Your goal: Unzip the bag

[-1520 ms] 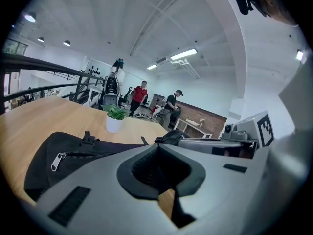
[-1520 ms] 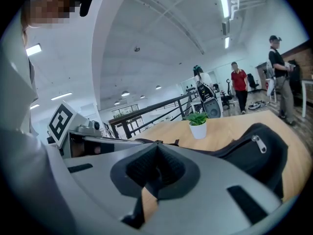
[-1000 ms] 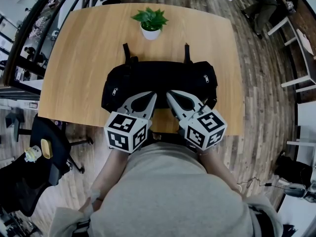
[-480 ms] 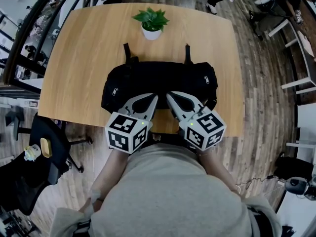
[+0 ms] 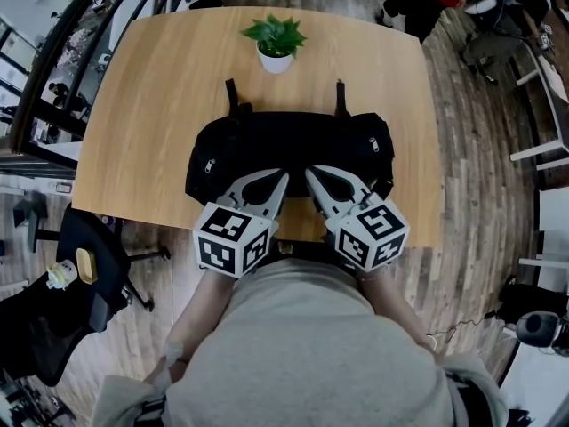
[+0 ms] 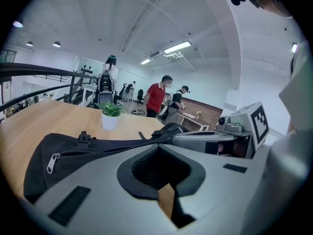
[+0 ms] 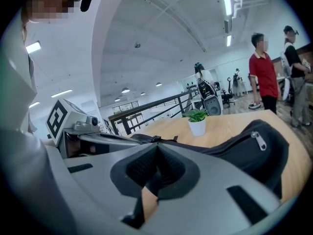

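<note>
Bag (image 5: 289,145) lying black and long across the near half of the bench (image 5: 160,87), in front of a potted plant (image 5: 276,43). Holding the left gripper (image 5: 283,178) and right gripper (image 5: 309,172) side by side over its near edge, both pairs of fingers pressing fully together, gripping nothing.
</note>
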The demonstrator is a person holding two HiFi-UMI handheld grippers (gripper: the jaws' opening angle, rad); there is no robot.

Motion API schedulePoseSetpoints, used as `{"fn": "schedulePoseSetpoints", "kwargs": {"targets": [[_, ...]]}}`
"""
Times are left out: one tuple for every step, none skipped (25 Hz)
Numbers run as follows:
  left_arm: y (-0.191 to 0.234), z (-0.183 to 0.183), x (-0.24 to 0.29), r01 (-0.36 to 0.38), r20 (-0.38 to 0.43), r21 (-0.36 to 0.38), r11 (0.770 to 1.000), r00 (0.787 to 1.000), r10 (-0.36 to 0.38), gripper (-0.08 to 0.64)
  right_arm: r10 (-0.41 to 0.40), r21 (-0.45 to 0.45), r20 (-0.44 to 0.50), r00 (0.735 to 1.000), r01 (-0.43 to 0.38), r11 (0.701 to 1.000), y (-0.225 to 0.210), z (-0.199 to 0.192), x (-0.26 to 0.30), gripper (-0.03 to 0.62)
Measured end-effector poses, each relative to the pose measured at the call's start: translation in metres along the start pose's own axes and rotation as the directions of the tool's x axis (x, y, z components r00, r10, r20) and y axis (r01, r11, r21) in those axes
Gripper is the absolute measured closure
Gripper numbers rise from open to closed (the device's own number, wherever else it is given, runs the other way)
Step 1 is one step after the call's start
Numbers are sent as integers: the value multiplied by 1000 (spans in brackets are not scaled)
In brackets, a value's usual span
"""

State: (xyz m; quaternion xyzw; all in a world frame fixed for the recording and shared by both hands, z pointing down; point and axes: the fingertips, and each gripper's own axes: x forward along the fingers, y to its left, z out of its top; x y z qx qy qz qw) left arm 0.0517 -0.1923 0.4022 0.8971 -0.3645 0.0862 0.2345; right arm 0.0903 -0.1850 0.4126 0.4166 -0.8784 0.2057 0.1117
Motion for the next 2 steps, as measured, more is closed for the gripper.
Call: {"fn": "schedulePoseSetpoints", "kwargs": {"targets": [[0, 0, 0, 2, -2, -2, 1000, 1000, -2, 541, 3, 0, -1, 1000, -3, 1000, 1, 0, 0, 587], [-1, -1, 1, 3, -4, -3, 1000, 1000, -4, 541, 6, 0, -2, 1000, -6, 1000, 2, 0, 0, 586]]}}
